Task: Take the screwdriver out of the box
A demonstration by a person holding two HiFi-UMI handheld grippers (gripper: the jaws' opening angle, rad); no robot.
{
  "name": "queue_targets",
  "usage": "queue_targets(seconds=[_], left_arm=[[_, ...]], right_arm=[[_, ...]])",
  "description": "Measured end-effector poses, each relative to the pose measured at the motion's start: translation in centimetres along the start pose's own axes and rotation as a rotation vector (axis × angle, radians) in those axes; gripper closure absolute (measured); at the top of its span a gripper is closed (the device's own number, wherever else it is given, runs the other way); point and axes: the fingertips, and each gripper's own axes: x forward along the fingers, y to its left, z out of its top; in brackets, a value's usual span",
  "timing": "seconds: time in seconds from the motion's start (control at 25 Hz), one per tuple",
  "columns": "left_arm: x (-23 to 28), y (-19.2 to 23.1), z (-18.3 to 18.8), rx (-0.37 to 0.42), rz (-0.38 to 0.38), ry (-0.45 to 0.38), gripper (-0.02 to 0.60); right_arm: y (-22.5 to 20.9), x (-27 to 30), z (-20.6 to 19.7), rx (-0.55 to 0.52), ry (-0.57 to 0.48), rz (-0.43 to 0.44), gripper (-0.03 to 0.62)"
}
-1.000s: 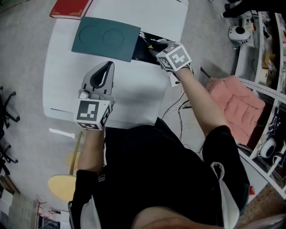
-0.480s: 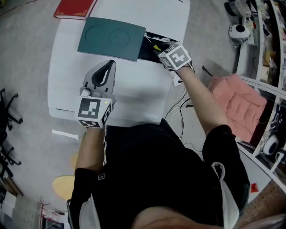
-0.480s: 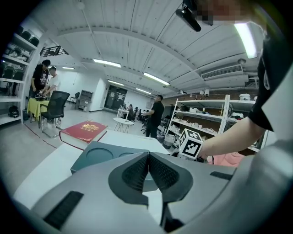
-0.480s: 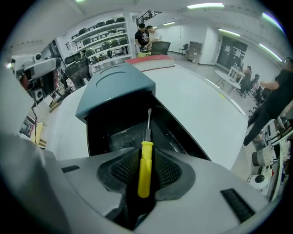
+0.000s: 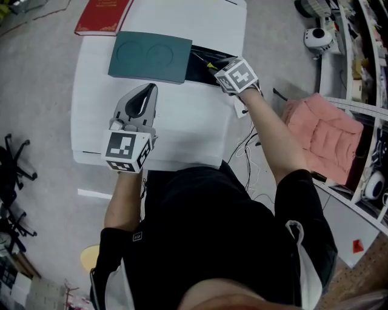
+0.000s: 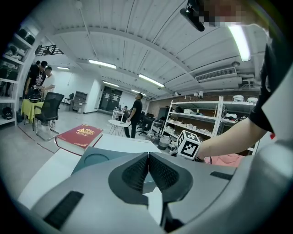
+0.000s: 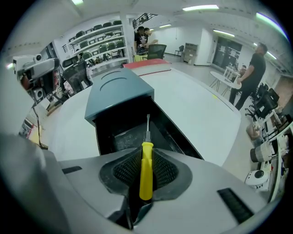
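Where the screwdriver (image 7: pixel 145 170) sits: clamped by its yellow handle between the jaws of the right gripper (image 7: pixel 146 157), tip pointing into the black box (image 7: pixel 114 132); it seems clear of the box floor, though the view is poor.
Box: far right on the table (image 5: pixel 182 115), right end uncovered.
Lid (image 5: pixel 150 56): teal, over the box's left part.
Left gripper (image 6: pixel 148 156): jaws pressed together, empty, over the near table.
Book (image 5: pixel 103 13): red, far left.

Head view: right tongs (image 7: pixel 147 161) tips hidden under own marker cube (image 5: pixel 237 75) at box (image 5: pixel 200 65) right end; screwdriver (image 5: pixel 211 65) mere yellow speck there; lid (image 5: pixel 150 56) hides box left part; box floor too dark to read; red book (image 5: pixel 103 15) beyond box cut by top edge.
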Motion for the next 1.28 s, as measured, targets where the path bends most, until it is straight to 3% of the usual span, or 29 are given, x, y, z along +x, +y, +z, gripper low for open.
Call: queue_targets(seconds=[0.32,0.68,1.28], left_arm=[[-0.8,-1.6,1.3,0.022,-0.012,-0.017,0.566],[-2.3,-5.1,4.1,0.097,0.064,-0.038,0.566],[-6.7,-16.2,6.7,0.218,0.162,-0.071,0.566]], right_arm=[[-0.2,-4.9,0.7,0.043,-0.094,-0.031,0.511],[-0.3,-11.2,0.1,0.074,-0.275,0.022,0.512],[1.1,-23.1,-7.2,0.225,-0.608,0.096,0.513]])
